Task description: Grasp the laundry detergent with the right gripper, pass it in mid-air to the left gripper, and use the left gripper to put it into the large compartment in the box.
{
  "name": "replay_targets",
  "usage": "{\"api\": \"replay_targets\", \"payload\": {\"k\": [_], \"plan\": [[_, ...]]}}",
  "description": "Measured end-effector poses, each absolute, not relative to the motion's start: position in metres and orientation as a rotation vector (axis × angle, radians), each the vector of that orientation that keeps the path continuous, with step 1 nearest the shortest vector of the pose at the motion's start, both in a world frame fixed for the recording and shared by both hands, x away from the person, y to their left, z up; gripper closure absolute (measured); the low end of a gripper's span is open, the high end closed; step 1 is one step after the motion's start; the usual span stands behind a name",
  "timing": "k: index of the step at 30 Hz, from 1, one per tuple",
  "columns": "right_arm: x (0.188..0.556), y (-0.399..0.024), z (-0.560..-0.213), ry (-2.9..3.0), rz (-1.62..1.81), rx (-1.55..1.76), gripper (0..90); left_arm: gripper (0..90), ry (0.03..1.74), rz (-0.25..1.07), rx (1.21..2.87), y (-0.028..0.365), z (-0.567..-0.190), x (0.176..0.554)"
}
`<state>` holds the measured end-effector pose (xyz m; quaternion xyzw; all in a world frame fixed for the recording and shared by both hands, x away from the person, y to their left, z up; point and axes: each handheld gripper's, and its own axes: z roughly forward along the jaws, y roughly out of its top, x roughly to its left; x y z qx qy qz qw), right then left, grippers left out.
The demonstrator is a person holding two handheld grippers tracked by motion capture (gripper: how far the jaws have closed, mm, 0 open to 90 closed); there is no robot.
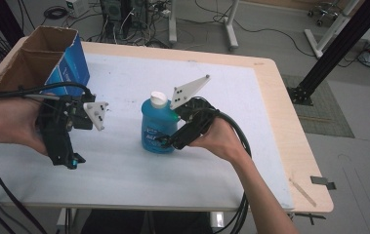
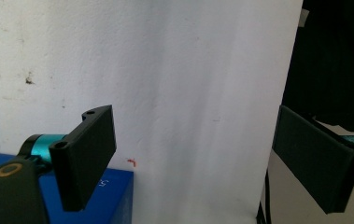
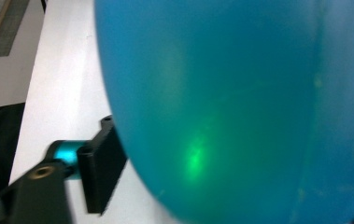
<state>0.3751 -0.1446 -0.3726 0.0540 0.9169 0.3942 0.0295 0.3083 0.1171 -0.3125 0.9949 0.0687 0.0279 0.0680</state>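
Two grippers in use | right gripper: jaws around blue bottle, contact unconfirmed | bottle upright, white cap, centre of frame on white surface | left gripper: jaws wide, empty, left of frame | cardboard box upper left.

A light wooden table stands on a grey floor, most of its top covered by a white sheet; an open cardboard box with a blue printed side sits at the table's far left corner; a thin wooden strip lies near the right front corner. Beyond the far edge, white desk legs rise amid tangled black cables, beside what may be a computer case, though it is cropped; a black metal frame post slants down at the right onto a dark floor mat; chair castors show at the top right; the light is even and soft.
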Motion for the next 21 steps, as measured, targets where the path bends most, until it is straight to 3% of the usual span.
{"api": "replay_targets", "payload": {"k": [21], "plan": [[0.3757, -0.1415, -0.3744, 2.829, 1.227, 0.173, 29.4, 13.6, 0.21, 0.087, 2.994, 0.1182, -0.3127, 0.3079]]}}
